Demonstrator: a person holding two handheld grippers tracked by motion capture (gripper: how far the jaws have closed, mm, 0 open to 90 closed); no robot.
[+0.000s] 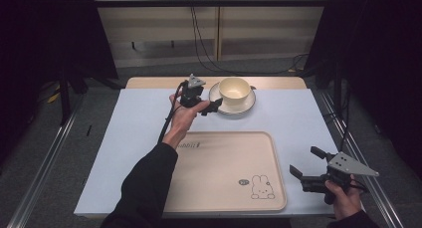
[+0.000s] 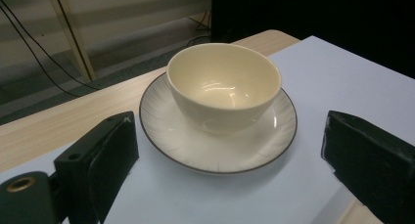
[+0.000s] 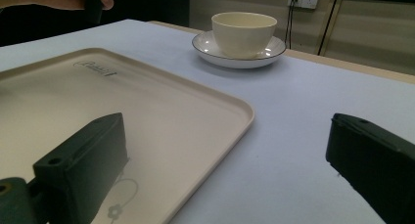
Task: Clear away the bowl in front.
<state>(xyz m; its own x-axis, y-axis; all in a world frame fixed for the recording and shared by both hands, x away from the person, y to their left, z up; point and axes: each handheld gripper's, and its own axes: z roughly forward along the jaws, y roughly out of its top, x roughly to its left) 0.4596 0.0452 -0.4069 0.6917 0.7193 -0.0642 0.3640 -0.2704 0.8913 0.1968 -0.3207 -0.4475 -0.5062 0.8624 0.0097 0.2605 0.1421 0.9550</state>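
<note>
Cream bowl (image 1: 234,90) sits in a white saucer (image 1: 248,104) at the tabletop's (image 1: 139,128) far edge. Left hand-held gripper (image 1: 213,106) gapes wide and empty just left of the saucer; right hand-held gripper (image 1: 304,162), likewise wide and empty, hovers right of the beige tray (image 1: 224,163).

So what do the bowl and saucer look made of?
Bowl: likely glazed ceramic, cream, with glossy highlights inside. Saucer: also looks like glazed ceramic, white with faint radial lines and a thin dark rim, reflective sheen.
</note>
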